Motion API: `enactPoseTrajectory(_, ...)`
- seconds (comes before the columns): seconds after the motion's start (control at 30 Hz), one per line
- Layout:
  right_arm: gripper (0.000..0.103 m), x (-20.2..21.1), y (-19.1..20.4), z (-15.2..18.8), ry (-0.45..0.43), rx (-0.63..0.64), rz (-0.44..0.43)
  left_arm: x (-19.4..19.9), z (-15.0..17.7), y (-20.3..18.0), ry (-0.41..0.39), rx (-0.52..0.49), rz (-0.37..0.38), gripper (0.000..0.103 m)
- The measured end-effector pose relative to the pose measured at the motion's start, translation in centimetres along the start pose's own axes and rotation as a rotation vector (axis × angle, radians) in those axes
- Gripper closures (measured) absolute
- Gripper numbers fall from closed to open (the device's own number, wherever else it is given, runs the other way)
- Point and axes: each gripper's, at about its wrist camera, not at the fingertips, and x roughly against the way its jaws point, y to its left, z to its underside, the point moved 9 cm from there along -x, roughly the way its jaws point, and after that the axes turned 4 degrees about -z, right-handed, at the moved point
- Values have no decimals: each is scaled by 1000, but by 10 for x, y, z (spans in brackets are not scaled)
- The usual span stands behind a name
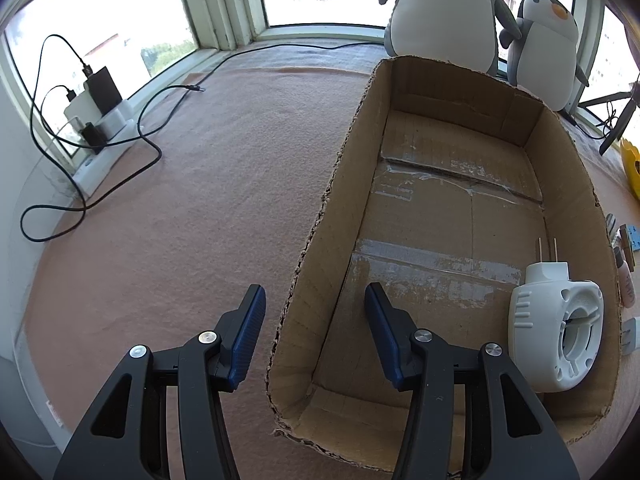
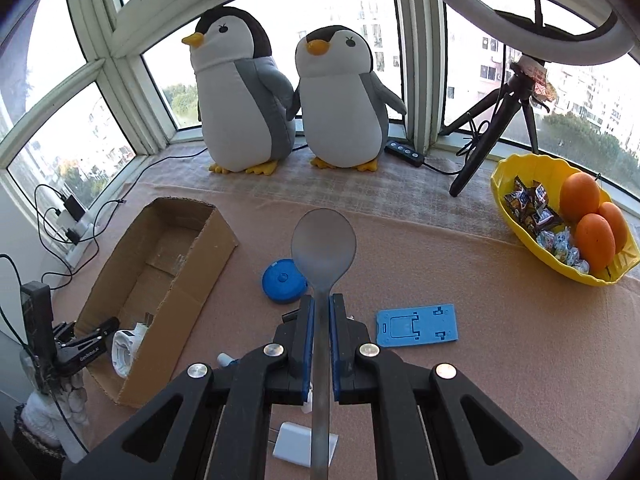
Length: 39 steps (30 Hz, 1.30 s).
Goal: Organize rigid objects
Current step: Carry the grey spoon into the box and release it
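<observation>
My right gripper [image 2: 322, 302] is shut on the handle of a grey metal spoon [image 2: 323, 242], held above the pink cloth with its bowl pointing away from me. The open cardboard box [image 2: 188, 276] lies to the left. Inside it, at the near end, is a white plug-in device [image 1: 556, 332]. My left gripper [image 1: 312, 316] straddles the box's left wall [image 1: 320, 248], one finger outside and one inside. Its jaws stand apart and do not press the cardboard. A round blue tape measure [image 2: 280, 280], a flat blue phone stand [image 2: 416, 324] and a white charger plug [image 2: 296, 448] lie on the cloth.
Two plush penguins [image 2: 240, 92] stand by the window. A yellow bowl [image 2: 516, 168] with oranges and sweets sits at the right, near a black tripod [image 2: 496, 120]. At the left are a power strip with chargers [image 1: 100, 116] and loose black cables [image 1: 148, 148]. A pinkish tube [image 1: 626, 284] lies right of the box.
</observation>
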Motion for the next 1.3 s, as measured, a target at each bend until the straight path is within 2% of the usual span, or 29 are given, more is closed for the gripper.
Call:
enactPoseTrajectory(0.4,96,-36,112,-19,24,97,-131,-1,0,3,-1,19,37,52)
enactPoseTrajectory(0.63,96,-62,158,-22,54,98,-188,-2,1,4,1,28,64,52)
enactPoseTrajectory(0.93,96,-94,185,-29,78,-7,-233,-2,2,5,-1,45,92,52)
enactPoseTrajectory(1.3,96,-134,204,-11,170,-112,-185,-2,3,4,-4,54,113,52)
